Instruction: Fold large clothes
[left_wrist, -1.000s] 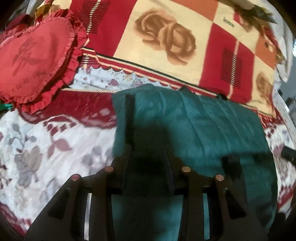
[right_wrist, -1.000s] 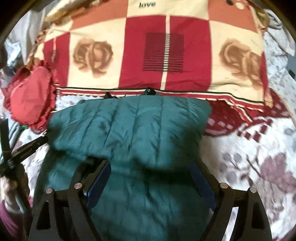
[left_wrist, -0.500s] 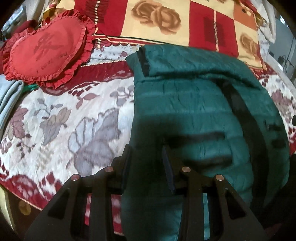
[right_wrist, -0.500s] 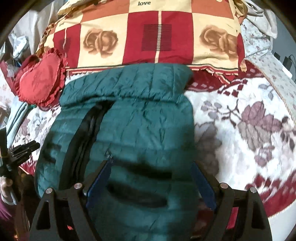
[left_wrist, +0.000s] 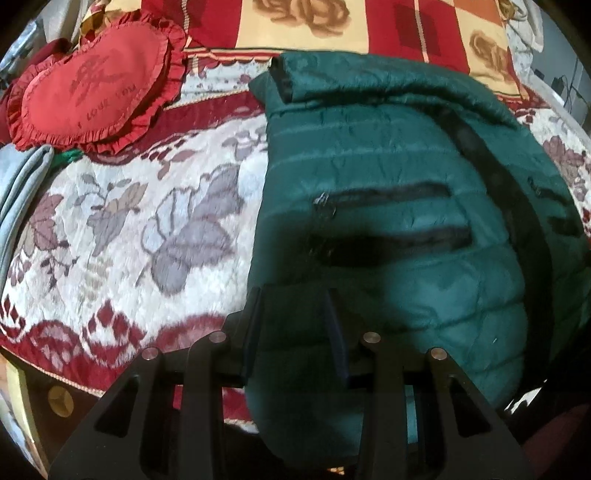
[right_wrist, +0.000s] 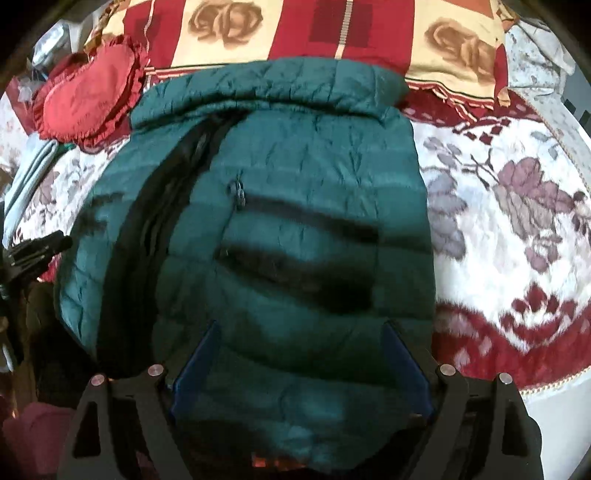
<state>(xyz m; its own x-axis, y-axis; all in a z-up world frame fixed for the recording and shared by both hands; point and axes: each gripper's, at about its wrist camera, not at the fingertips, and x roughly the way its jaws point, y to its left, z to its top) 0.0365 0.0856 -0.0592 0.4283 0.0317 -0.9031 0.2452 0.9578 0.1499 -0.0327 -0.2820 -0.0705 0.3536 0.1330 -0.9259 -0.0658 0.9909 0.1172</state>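
A green quilted jacket (left_wrist: 388, 229) lies on a flowered bedspread (left_wrist: 122, 229). The left gripper (left_wrist: 295, 325) pinches its near left edge; the right gripper (right_wrist: 299, 354) straddles its near hem, fingers spread wide.

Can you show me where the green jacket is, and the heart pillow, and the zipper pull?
jacket (right_wrist: 314, 155): right wrist view, on its quilted front panel.
heart pillow (left_wrist: 92, 92): left wrist view, on its red middle, by the lettering.
zipper pull (right_wrist: 240, 190): right wrist view, on the small metal tab of the pocket zip.
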